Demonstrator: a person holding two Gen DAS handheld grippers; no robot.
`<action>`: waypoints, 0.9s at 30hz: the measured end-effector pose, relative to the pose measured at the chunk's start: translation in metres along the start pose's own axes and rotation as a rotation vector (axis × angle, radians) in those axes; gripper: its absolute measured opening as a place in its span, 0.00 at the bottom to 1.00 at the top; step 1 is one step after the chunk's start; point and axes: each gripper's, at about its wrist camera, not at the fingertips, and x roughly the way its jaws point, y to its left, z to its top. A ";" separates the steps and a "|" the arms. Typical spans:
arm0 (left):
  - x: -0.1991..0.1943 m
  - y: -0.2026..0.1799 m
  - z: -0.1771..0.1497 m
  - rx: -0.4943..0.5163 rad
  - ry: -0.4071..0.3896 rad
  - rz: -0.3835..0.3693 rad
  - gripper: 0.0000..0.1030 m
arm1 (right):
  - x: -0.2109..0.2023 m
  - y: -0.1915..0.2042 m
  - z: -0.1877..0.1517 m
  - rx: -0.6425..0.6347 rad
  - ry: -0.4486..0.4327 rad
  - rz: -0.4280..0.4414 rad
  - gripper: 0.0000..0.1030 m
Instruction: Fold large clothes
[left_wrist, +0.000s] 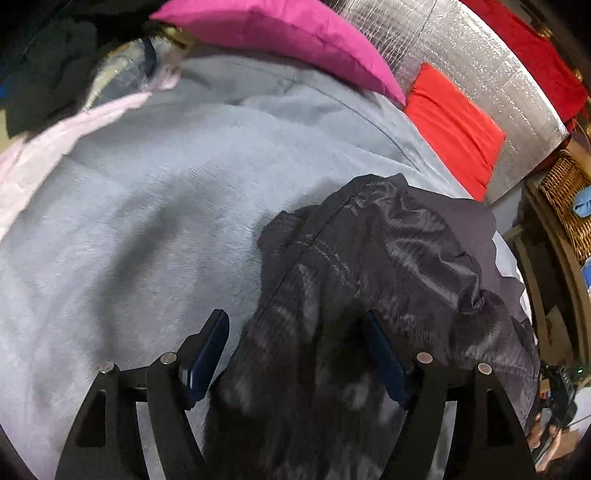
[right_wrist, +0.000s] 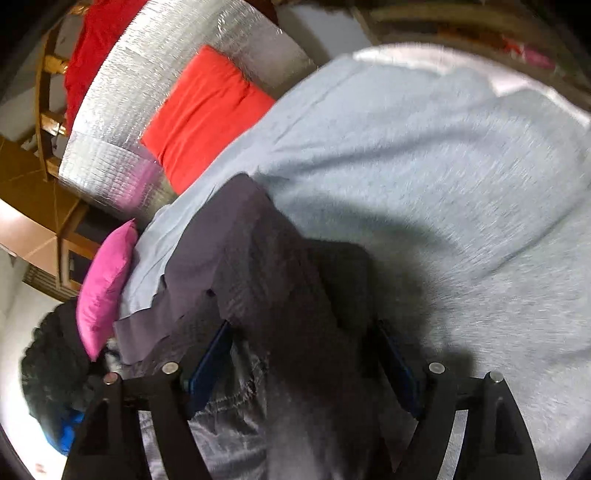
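Currently your left hand-held gripper and right hand-held gripper both stand released, jaws spread above the dark garment, pads not pressing it. It lies bunched and creased on the grey-blue bed cover, near the edge. Judge folding as barely begun: no flat, squared layers show. Fabric appears thin and slightly glossy, with a stitched seam; the cover is soft, matte, napped.
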 end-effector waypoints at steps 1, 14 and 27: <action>0.003 -0.001 0.001 -0.001 0.007 -0.003 0.73 | 0.003 -0.003 0.002 0.013 0.008 0.017 0.83; 0.002 -0.003 0.008 -0.057 -0.041 -0.004 0.38 | -0.002 0.046 0.000 -0.202 -0.123 -0.107 0.32; -0.046 -0.097 0.055 0.309 -0.146 0.075 0.85 | -0.003 0.088 0.049 -0.253 -0.093 -0.047 0.84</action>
